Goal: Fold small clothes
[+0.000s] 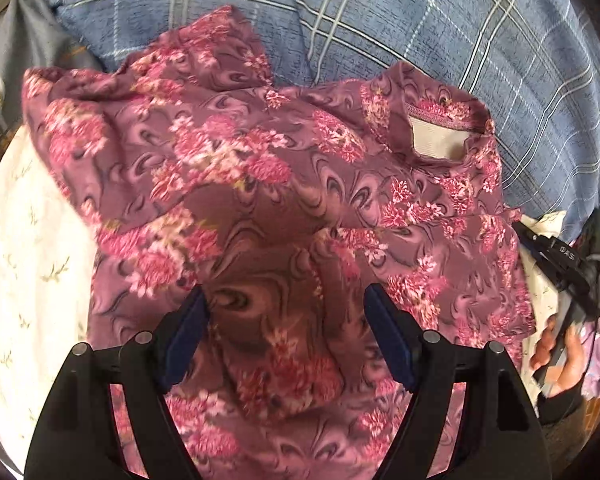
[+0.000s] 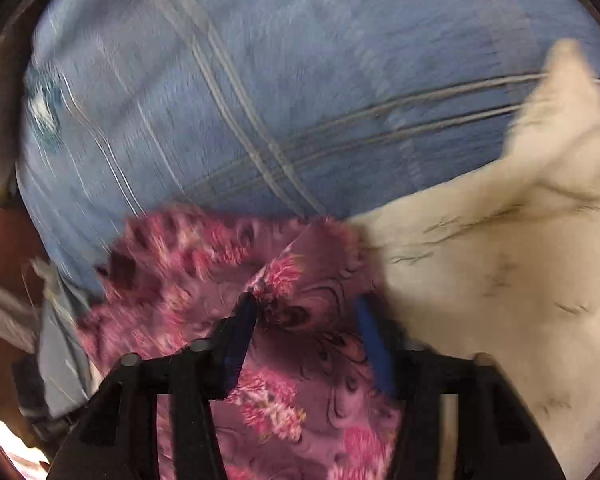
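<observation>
Left wrist view looks down on the top [image 1: 284,208], a purple floral garment lying crumpled across a cream sheet [image 1: 28,248] and a blue plaid blanket [image 1: 420,20]. Its neckline with a pale label [image 1: 440,140] lies toward the upper right. The left claw [image 1: 286,332] hangs over the lower part of the top with its jaws wide, the 2 blue pads [image 1: 186,340] clear of the cloth and nothing pinched between them. At the right edge the right claw [image 1: 556,264] shows as a dark body, with a hand [image 1: 560,356] on its grip.

Right wrist view is blurred. There the right claw [image 2: 306,316] has a fold of the top [image 2: 300,360] bunched between its fingers, gripped narrowly. Behind lie the blanket [image 2: 260,80] and, to the right, the cream sheet [image 2: 500,280], with 1 corner raised.
</observation>
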`<state>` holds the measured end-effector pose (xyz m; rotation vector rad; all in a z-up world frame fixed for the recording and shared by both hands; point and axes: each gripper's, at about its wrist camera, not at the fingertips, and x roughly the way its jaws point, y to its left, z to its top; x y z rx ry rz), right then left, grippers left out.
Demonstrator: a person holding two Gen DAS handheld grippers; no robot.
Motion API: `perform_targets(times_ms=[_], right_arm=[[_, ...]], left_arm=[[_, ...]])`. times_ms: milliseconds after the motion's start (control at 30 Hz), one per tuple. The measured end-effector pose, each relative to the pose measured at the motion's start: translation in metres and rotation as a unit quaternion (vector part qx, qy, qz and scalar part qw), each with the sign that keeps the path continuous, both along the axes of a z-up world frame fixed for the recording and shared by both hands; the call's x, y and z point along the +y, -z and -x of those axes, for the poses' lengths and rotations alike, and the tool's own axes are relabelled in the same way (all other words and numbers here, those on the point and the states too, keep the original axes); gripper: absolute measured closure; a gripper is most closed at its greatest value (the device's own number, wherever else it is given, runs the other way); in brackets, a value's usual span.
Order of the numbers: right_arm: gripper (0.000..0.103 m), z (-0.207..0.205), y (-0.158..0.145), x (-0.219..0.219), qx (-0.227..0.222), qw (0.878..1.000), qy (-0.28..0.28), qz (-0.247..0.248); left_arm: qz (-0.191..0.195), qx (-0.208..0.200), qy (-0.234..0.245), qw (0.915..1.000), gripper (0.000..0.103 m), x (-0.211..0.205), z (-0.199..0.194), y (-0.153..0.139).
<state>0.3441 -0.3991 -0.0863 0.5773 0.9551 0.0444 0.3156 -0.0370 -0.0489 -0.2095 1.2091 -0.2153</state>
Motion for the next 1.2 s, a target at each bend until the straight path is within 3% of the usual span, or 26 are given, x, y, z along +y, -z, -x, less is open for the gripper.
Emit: perform_targets(times_ms=[33, 100, 167, 200, 233, 267, 367, 467, 567, 733, 800, 900, 1000, 1100, 1200], right_arm=[[0.102, 0.0, -0.006, 0.002, -0.017, 1.0, -0.004, 0.014], [0.102, 0.005, -0.014, -0.008, -0.052, 0.998, 0.028, 0.036], [0.103, -0.009, 0.009, -0.014, 0.015, 0.998, 0.027, 0.058], [0.103, -0.01, 0.016, -0.015, 0.035, 0.997, 0.025, 0.065], [0.103, -0.006, 0.015, -0.017, 0.028, 0.997, 0.026, 0.06], [0.096, 0.004, 0.006, -0.018, 0.004, 0.998, 0.028, 0.053], [0.095, 0.043, -0.025, -0.005, -0.072, 0.997, -0.007, 0.022], [0.082, 0.062, -0.016, 0.015, -0.048, 0.998, -0.04, 0.023], [0.085, 0.063, 0.02, 0.029, 0.028, 0.998, -0.044, 0.031], [0.08, 0.068, -0.006, 0.047, -0.003, 0.999, -0.035, 0.041], [0.07, 0.067, -0.02, 0.06, -0.014, 0.998, -0.044, 0.042], [0.057, 0.072, -0.035, 0.085, -0.034, 0.997, -0.064, 0.026], [0.056, 0.079, -0.028, 0.113, -0.026, 0.995, -0.092, 0.025], [0.056, 0.078, -0.02, 0.129, -0.015, 0.994, -0.106, 0.018], [0.056, 0.077, -0.004, 0.137, -0.001, 0.994, -0.111, 0.001]], left_arm=[[-0.013, -0.009, 0.001, 0.9999, 0.025, -0.003, 0.0, -0.001], [-0.058, -0.02, -0.002, 0.9981, 0.025, -0.011, -0.006, 0.007], [-0.076, 0.001, -0.006, 0.9971, 0.025, -0.015, -0.012, 0.023], [-0.085, -0.014, -0.007, 0.9963, 0.025, -0.017, -0.009, 0.021], [-0.089, -0.019, -0.004, 0.9959, 0.025, -0.019, -0.005, 0.017], [-0.077, -0.021, -0.001, 0.9968, 0.025, -0.02, 0.0, 0.012], [-0.056, -0.048, 0.002, 0.9972, 0.025, -0.024, 0.023, -0.005], [-0.054, -0.033, 0.012, 0.9979, 0.025, -0.033, 0.03, 0.005], [-0.077, -0.025, 0.022, 0.9965, 0.025, -0.037, 0.035, 0.014], [-0.011, -0.041, 0.02, 0.9989, 0.025, 0.008, 0.052, -0.02], [-0.005, -0.058, 0.005, 0.9983, 0.025, 0.043, 0.052, -0.036], [-0.026, -0.066, -0.022, 0.9972, 0.025, 0.091, 0.028, -0.054], [-0.048, -0.05, -0.033, 0.9971, 0.025, 0.124, -0.011, -0.07], [-0.059, -0.04, -0.014, 0.9973, 0.022, 0.125, -0.053, -0.077], [-0.138, -0.067, 0.017, 0.988, 0.022, 0.1, -0.087, -0.071]])
